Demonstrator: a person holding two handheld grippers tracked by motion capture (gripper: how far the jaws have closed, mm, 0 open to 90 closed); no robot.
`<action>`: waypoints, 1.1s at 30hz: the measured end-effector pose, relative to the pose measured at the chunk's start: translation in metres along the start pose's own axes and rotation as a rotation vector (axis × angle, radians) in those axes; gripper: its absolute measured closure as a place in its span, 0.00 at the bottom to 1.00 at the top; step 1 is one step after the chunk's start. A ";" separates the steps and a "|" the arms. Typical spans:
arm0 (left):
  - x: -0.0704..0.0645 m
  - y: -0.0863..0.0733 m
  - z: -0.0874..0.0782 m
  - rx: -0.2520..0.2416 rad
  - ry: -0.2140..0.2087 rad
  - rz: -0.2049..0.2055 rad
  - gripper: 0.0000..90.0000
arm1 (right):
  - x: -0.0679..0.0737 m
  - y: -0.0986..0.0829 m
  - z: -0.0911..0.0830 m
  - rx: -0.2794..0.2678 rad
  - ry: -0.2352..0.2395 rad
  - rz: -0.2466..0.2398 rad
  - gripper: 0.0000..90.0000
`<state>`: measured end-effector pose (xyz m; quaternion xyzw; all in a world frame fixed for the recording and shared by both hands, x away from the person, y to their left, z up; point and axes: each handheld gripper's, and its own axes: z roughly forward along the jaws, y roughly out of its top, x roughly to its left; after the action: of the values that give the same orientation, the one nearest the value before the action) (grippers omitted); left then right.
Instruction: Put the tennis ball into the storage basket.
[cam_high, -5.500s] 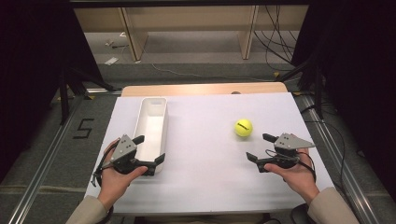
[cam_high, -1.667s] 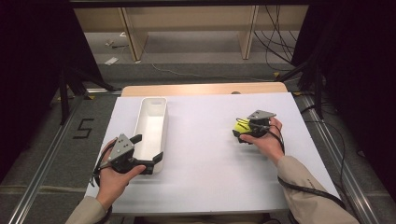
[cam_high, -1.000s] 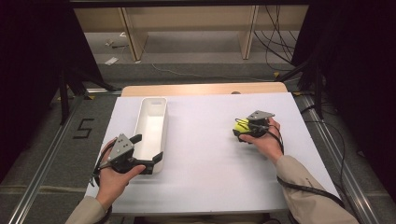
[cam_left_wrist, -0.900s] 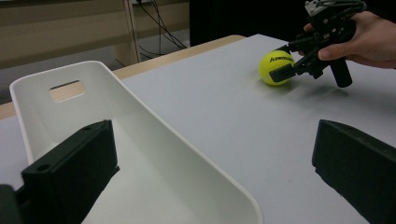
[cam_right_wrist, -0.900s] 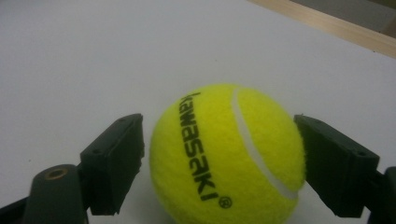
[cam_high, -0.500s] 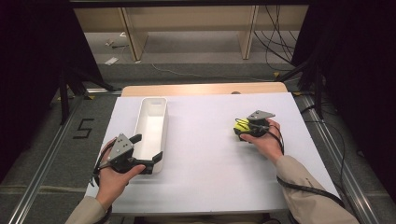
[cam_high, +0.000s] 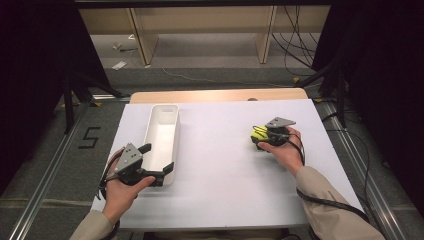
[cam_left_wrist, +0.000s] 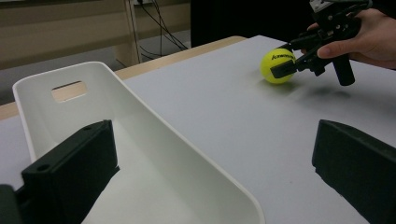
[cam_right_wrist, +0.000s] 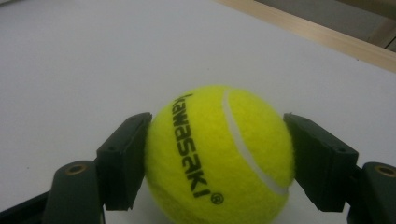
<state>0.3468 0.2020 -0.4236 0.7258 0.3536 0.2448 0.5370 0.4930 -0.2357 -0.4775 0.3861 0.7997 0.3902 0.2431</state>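
Now | long white plastic tray (cam_high: 161, 134): nothing inside | right gripper (cam_high: 261, 138): clamped on yellow felt tennis ball (cam_right_wrist: 219, 154) on white counter (cam_high: 215, 165) | left gripper (cam_high: 159, 161): jaws wide, straddling tray's near end

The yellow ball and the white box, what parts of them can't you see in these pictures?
- Yellow ball, high view: mostly covered by the right tool and the hand.
- Ball's underside, right gripper view: cut off by the bottom edge, so whether it rests on the table is unclear.
- White box, left gripper view: near end cut off by the bottom edge; the left tool hides part of its floor.
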 end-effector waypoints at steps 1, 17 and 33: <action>0.000 0.000 0.000 0.000 0.002 0.000 0.00 | 0.000 0.000 0.000 -0.002 0.001 0.001 0.30; 0.000 0.000 -0.001 -0.003 0.002 -0.002 0.00 | 0.004 0.011 -0.013 -0.093 0.019 0.028 0.31; 0.000 0.000 -0.001 -0.004 0.002 0.000 0.00 | 0.006 0.018 -0.023 -0.179 0.028 0.062 0.31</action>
<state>0.3465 0.2025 -0.4230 0.7246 0.3536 0.2462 0.5379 0.4811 -0.2342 -0.4503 0.3819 0.7527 0.4728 0.2532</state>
